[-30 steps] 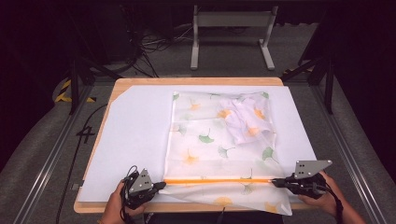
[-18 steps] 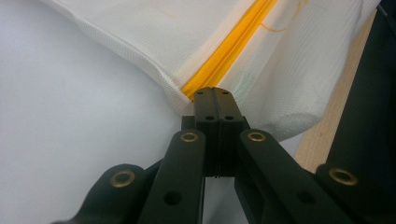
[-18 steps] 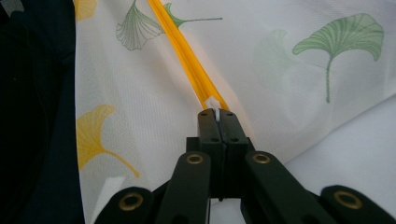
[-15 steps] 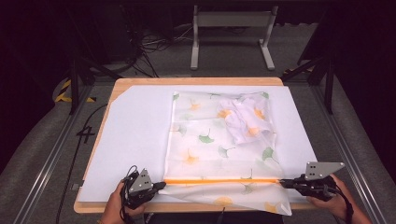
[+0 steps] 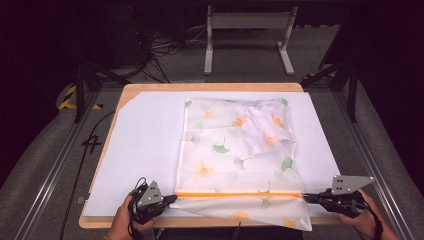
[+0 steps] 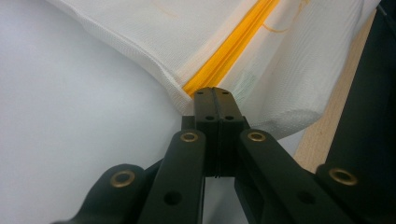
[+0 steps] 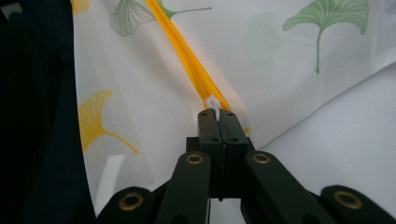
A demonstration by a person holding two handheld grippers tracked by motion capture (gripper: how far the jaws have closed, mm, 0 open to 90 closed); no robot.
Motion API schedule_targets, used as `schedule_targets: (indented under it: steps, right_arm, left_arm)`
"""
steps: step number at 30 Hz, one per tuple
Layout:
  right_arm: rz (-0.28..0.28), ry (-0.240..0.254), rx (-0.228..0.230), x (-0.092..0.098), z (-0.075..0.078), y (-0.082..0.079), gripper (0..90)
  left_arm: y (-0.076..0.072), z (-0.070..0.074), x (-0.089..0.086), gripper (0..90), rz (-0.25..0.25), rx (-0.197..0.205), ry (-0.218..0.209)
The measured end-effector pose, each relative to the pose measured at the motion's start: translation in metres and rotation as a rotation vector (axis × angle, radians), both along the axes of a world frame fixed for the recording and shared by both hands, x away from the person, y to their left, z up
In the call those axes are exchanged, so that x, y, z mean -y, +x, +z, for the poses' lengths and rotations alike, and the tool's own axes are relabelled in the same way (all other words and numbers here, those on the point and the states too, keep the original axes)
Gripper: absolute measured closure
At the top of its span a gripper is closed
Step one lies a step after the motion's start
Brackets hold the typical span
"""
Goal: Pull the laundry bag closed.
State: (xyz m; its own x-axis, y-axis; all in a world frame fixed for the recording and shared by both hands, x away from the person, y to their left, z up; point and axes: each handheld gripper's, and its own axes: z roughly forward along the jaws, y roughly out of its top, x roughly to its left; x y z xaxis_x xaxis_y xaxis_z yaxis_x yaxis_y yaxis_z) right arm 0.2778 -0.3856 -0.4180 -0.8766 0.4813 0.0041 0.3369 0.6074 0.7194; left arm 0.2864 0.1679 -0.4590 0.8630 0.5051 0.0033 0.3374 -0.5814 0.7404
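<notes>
Wooden table; white sheet covers it; mesh bag lies on top.

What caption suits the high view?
Two hand-held grippers, left gripper and right gripper, stretch a leaf-print mesh bag's orange zipper.

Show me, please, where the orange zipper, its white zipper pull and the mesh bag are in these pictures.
orange zipper (image 5: 239, 194): high view, middle of the strip.
white zipper pull (image 7: 213, 103): right gripper view, tab at the jaw tips.
mesh bag (image 5: 220, 150): high view, leaf-printed panel.
</notes>
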Motion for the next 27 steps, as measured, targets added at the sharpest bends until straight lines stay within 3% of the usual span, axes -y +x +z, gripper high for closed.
schedule_targets:
  steps: [12,17,19,24,27]
  right_arm:
    - [-0.025,0.001,0.009,0.008,-0.007,0.0,90.0]
    - [-0.028,0.018,0.013,0.009,-0.007,0.0,90.0]
    - [-0.026,0.032,0.015,0.009,-0.007,0.0,90.0]
    - [-0.017,0.057,0.038,0.011,-0.002,-0.001,88.4]
    - [-0.027,0.086,0.083,0.015,0.004,-0.004,90.0]
  left_arm:
    - [0.0,0.0,0.0,90.0,0.001,0.004,-0.003]
    - [-0.001,0.0,0.0,90.0,0.004,0.011,0.006]
    - [0.0,0.0,-0.002,90.0,0.007,0.004,-0.01]
    - [-0.002,0.001,-0.005,90.0,0.016,0.012,-0.002]
    - [-0.002,0.0,-0.008,90.0,0.028,0.007,-0.004]
